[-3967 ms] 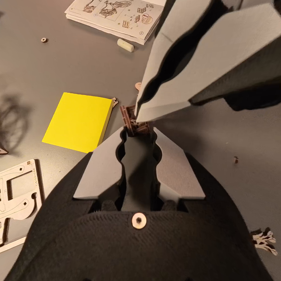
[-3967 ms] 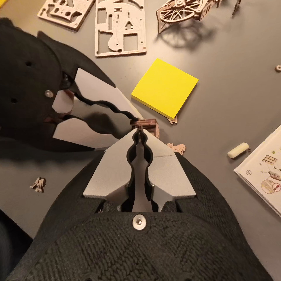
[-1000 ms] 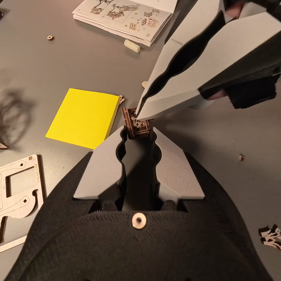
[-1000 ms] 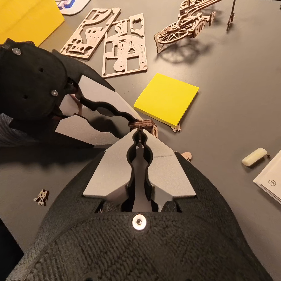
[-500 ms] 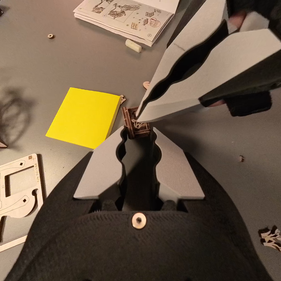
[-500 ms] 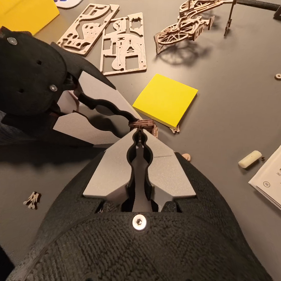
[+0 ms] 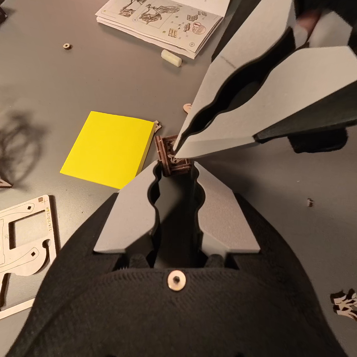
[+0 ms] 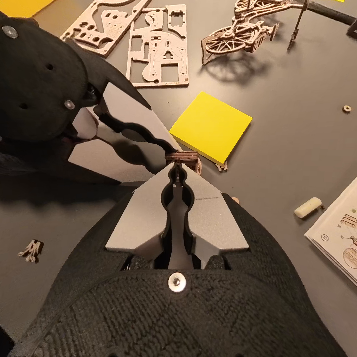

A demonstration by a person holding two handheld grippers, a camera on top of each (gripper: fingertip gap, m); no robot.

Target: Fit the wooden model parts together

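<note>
left gripper (image 7: 174, 166) clamps the small brown crate (image 7: 170, 160) at frame centre, right beside the yellow pad (image 7: 110, 146). right gripper (image 7: 176, 151) comes in from the upper right, tips pinched on a pale piece, probably, pointing down into the crate.

Printed markings on the booklet (image 7: 160, 25) and wooden sheet (image 7: 23, 237)

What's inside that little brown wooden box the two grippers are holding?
In the box a pale, branching wooden piece shows, pinched by the right gripper. Its fingers cover the rest of the inside, so the box's floor cannot be seen.
</note>
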